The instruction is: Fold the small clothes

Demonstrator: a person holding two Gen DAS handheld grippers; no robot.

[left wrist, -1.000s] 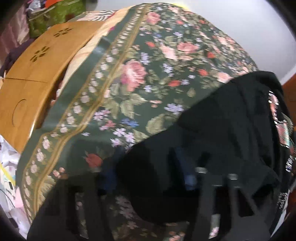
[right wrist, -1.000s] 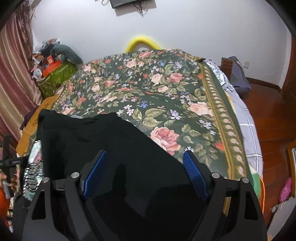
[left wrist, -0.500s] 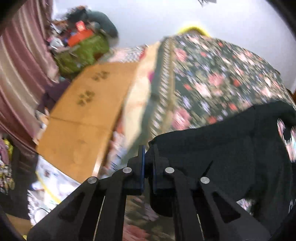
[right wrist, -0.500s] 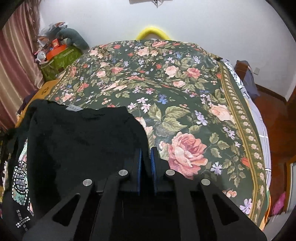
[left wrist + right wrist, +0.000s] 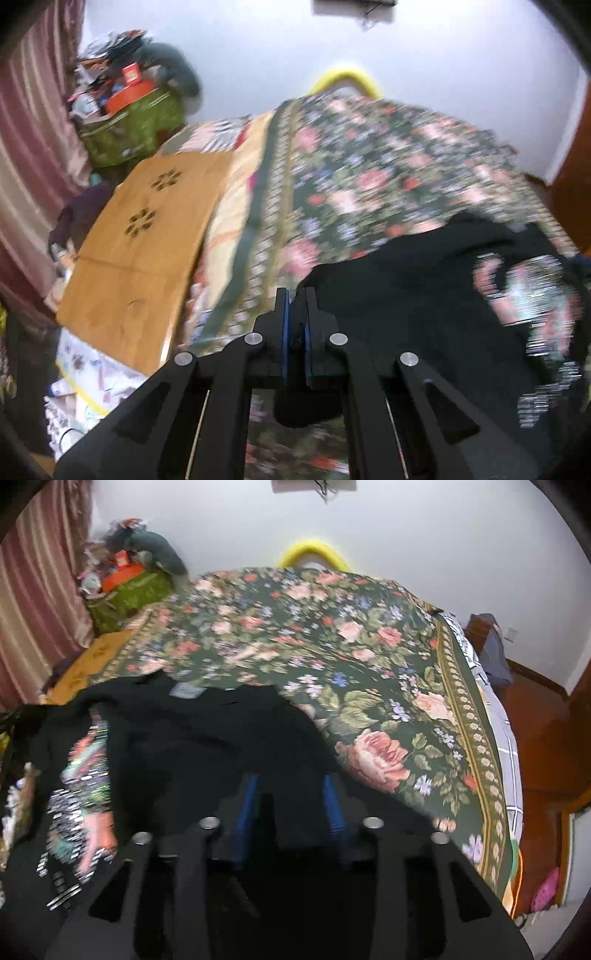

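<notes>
A black shirt [image 5: 417,295] with a bright, blurred print [image 5: 535,295] lies on a bed covered by a dark green floral bedspread [image 5: 388,177], at the near end of the bed and reaching to its near left corner. In the left wrist view the left gripper [image 5: 295,299] is clenched: its two blue-padded fingers [image 5: 283,325] stand pressed together with a fold of the black shirt's near left corner pinched between them, right over the bedspread's patterned border at the left edge of the bed. The shirt spreads away from that pinch toward the right, with the printed patch near the right side of the view. In the right wrist view the right gripper [image 5: 291,794] is over the shirt's near right part; its blue pads [image 5: 247,805] stand apart with a plain gap between them, so it is released and grasps nothing, though black cloth lies under and around the fingers. A small grey label [image 5: 186,691] shows at the shirt's far edge, and the print [image 5: 86,775] runs down its left part. Beyond the left edge of the bed lies a tan wooden board [image 5: 147,236] with flower-shaped cutouts, and behind it a green bag [image 5: 133,125] heaped with clutter beside a pink striped curtain [image 5: 29,147]. A yellow curved bar [image 5: 314,552] rises at the far end of the bed against the white wall [image 5: 406,535]. Past the right edge of the bed is a reddish wooden floor [image 5: 543,738].
</notes>
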